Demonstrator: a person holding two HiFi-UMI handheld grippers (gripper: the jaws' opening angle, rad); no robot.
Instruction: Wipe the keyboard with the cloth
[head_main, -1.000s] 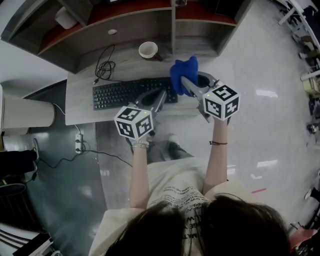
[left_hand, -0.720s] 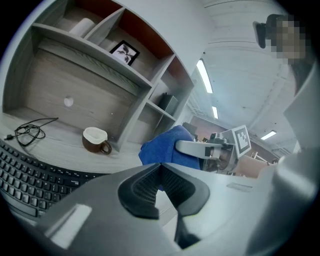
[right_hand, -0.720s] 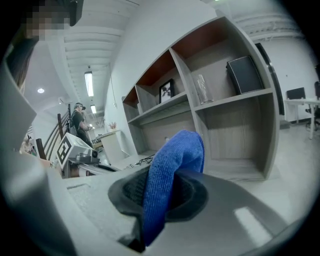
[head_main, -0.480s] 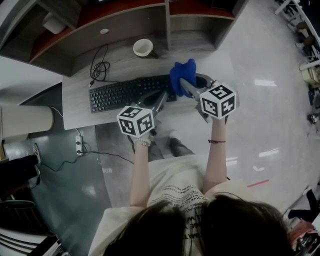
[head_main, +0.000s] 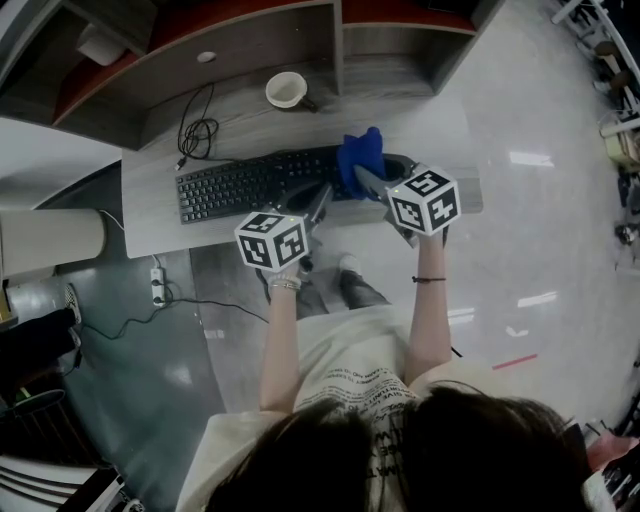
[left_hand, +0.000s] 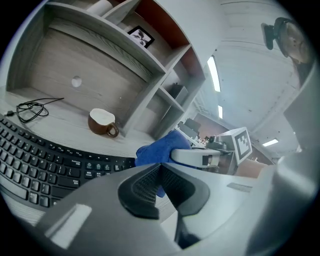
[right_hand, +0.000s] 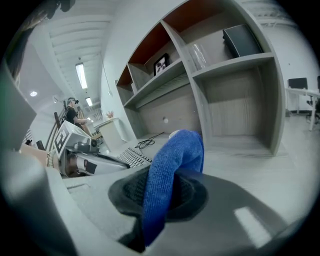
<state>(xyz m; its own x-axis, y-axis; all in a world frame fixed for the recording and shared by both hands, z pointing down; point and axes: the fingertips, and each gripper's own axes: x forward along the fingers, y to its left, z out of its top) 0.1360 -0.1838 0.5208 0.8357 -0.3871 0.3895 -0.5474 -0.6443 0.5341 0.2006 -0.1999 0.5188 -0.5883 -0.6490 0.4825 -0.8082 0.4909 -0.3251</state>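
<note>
My right gripper (right_hand: 161, 194) is clenched on the blue cloth (right_hand: 173, 167), which stands up in a thick fold from between the pads. In the head view that cloth (head_main: 360, 155) sits just above centre, at the right end of the black keyboard (head_main: 250, 185); I cannot tell whether it touches the keys. My left gripper (left_hand: 160, 186) is squeezed closed with nothing in it, its pads meeting, and it hovers at the keyboard's front edge, left of the right gripper (head_main: 358, 177). A white-lined brown cup (head_main: 286, 90) stands behind the keyboard near the top of the frame, with a coiled black cable (head_main: 198, 130) to its left on the grey desk (head_main: 160, 225). Against a second ago, both grips are unchanged and the cloth has sunk slightly toward the keyboard.
</note>
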